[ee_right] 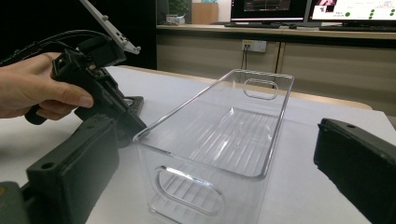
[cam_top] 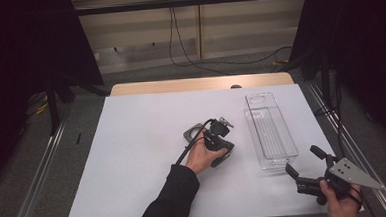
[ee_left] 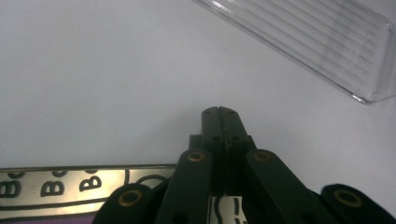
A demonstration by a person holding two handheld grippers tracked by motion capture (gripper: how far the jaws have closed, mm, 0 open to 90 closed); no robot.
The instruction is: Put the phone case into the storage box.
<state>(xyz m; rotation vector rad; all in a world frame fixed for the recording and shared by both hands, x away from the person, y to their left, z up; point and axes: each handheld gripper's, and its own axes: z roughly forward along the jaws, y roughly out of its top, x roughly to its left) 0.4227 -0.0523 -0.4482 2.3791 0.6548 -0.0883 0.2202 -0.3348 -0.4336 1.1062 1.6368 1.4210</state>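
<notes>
A white worktop (cam_top: 133, 156) carries a clear plastic bin (cam_top: 271, 130), empty and upright. The left hand-held gripper (cam_top: 226, 151) rests on the sheet just beside the bin's long side, jaws clenched together on nothing. The right hand-held gripper (cam_top: 304, 162) hovers near the bin's near end, jaws spread wide.

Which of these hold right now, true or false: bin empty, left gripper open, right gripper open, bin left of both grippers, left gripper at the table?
1. The bin is empty: true.
2. The left gripper is open: false, its jaws are shut together.
3. The right gripper is open: true.
4. The bin lies left of both grippers: false, it lies between them.
5. The left gripper is down at the table: true.
</notes>
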